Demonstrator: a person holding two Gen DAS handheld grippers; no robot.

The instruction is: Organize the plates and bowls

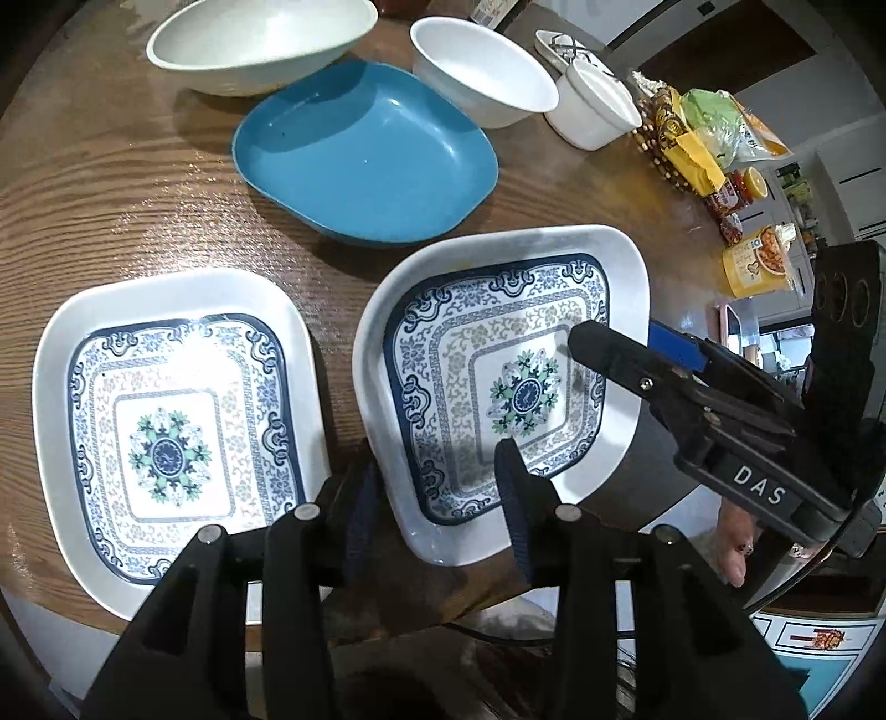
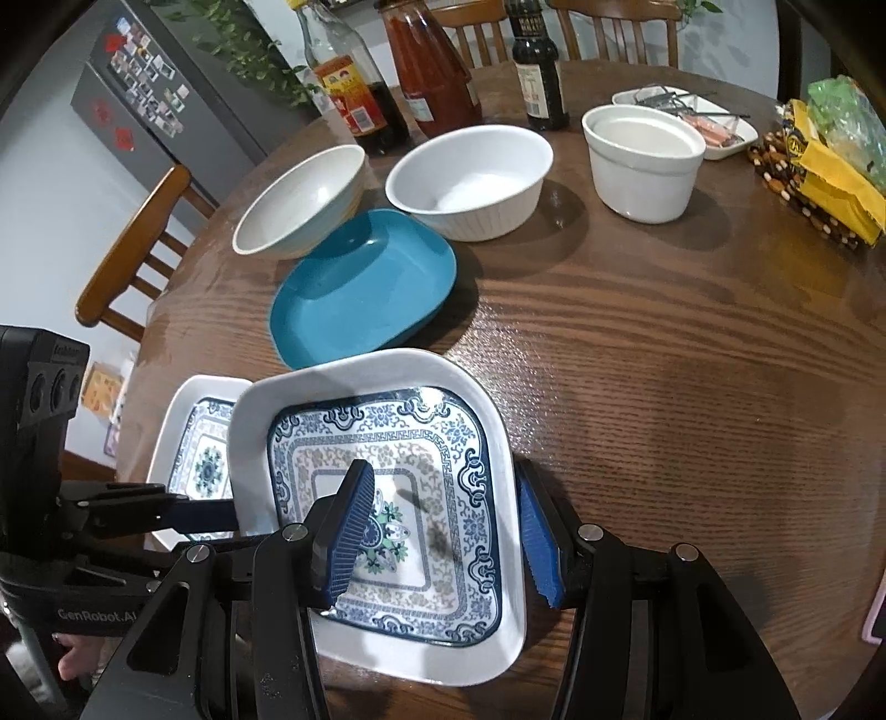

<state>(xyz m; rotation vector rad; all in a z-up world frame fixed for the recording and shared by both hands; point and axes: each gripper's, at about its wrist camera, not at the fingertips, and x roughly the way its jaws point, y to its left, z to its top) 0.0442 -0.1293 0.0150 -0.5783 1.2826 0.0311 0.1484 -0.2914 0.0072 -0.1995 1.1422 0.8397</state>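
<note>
Two white square plates with blue floral patterns are at the table's near edge. One patterned plate (image 1: 166,421) lies flat at the left. The other patterned plate (image 1: 498,376) (image 2: 387,498) is tilted, its edges between the fingers of both grippers. My left gripper (image 1: 437,498) is open around its near-left rim. My right gripper (image 2: 443,531) (image 1: 620,354) is open around its right rim, one finger over the plate's centre. A blue plate (image 1: 365,155) (image 2: 365,288) lies behind, with white bowls beyond.
A large white bowl (image 1: 255,44), a ribbed white bowl (image 2: 470,177) and a white ramekin (image 2: 642,160) stand at the back. Sauce bottles (image 2: 432,66), a small dish with cutlery (image 2: 686,111) and snack packets (image 2: 830,160) lie further off. A wooden chair (image 2: 138,249) stands left.
</note>
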